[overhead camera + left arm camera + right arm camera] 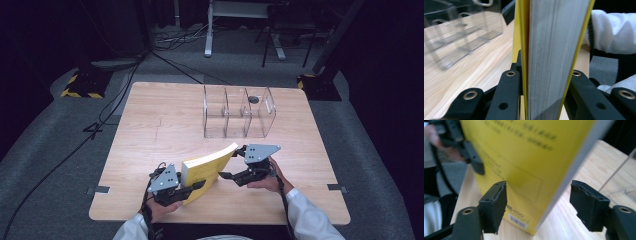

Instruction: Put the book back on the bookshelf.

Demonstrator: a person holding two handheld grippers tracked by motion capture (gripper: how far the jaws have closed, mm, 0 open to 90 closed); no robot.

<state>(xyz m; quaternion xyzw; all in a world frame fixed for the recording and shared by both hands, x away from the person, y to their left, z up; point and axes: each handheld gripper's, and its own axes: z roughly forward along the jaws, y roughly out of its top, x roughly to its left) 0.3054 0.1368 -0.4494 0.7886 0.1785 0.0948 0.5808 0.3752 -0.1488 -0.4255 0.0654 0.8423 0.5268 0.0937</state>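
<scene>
Left claw [192,189] clamps yellow book [207,169]; right claw [231,161] spread beside it.

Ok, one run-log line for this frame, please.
left tool: shut on yellow book, held tilted | right tool: open, straddling book's edge | clear organizer: far side of table

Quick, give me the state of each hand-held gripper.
Left hand-held gripper: closed on the yellow book.
Right hand-held gripper: open, jaws either side of the book.
</scene>
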